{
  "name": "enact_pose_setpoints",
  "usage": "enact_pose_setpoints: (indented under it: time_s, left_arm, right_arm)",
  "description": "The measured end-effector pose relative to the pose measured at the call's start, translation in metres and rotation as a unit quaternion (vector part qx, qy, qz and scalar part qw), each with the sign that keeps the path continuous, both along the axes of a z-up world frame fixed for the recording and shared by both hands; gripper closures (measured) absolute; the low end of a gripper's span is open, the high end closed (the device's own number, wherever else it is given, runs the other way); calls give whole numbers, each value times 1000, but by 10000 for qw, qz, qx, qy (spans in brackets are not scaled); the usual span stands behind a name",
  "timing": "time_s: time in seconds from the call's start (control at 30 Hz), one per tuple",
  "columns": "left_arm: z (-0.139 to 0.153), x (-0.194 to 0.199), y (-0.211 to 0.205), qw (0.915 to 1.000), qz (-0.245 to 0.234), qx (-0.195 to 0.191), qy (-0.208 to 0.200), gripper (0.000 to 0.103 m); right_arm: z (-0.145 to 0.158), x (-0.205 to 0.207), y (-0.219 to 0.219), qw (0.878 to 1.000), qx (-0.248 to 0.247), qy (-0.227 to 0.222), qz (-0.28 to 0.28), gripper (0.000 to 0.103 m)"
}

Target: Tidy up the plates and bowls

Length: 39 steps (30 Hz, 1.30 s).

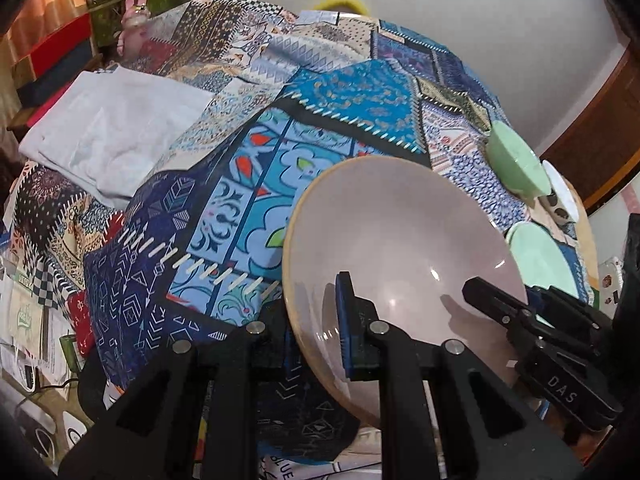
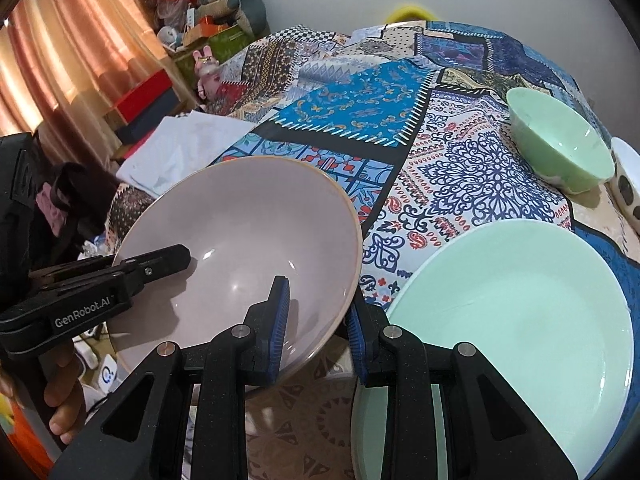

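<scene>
I've got the pink bowl [image 1: 404,256] gripped from 2 sides, tilted up off the worktop [image 2: 460,168] w/ its opening facing toward both cams and up. Round thing, so no long axis; its axis leans toward me, far rim higher than near rim.

Left gripper [image 1: 312,332]: fingers clamped narrow on the near-left rim, 1 blue pad [image 1: 346,320] inside the bowl, the other behind the wall, outside. In the right view that same gripper [image 2: 160,264] comes in from the left edge, tip lying over the rim; a hand [image 2: 60,392] is under it.

Right gripper [image 2: 316,332]: fingers closed on the near-right rim, left pad inside, right pad outside, wall pinched between. In the left view it shows as the black arm [image 1: 492,300] reaching into the bowl from the right.

Just right of the pink bowl, a green plate [image 2: 520,300] lies flat on the patchwork cloth, near edge partly behind my right finger. Further back right, a green bowl [image 2: 560,148] upright, mouth up. A white dotted dish [image 2: 628,184] sits just beside it at the frame edge, mostly cut off.

White folded cloth [image 1: 112,140] on the left of the worktop, well apart from the dishes.
</scene>
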<state>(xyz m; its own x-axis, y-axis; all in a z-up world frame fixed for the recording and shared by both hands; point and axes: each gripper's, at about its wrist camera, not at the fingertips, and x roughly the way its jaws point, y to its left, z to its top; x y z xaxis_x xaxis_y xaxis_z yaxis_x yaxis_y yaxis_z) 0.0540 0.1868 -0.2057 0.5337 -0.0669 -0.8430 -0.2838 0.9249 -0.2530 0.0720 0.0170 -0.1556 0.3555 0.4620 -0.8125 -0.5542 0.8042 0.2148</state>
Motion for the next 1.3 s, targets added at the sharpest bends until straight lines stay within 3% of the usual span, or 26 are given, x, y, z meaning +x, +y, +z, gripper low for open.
enact_pose_setpoints:
  time_s: [0.4, 0.67, 0.8, 1.07, 1.23, 1.3]
  left_arm:
    - [0, -5, -1, 9998, 111, 173, 59, 87]
    - [36, -15, -5, 9970, 322, 666, -215, 87]
    - [55, -16, -8, 9965, 383, 637, -372, 87]
    - [84, 9, -51, 9969, -32, 497, -609, 87]
    - [92, 39, -90, 9962, -432, 388, -649, 71]
    - [93, 49, -105, 9954, -556, 411, -663, 70]
  right_arm:
    - [11, -3, -9, 9997, 96, -208, -22, 75]
    - [37, -8, -41, 9978, 316, -550, -216, 75]
    - [46, -5, -66, 9962, 324, -684, -438, 75]
    - [62, 15, -127, 9896, 246, -956, -1042, 71]
    - [65, 34, -169, 9846, 256, -947, -1448, 71]
    - [65, 41, -182, 9827, 258, -944, -1574, 71]
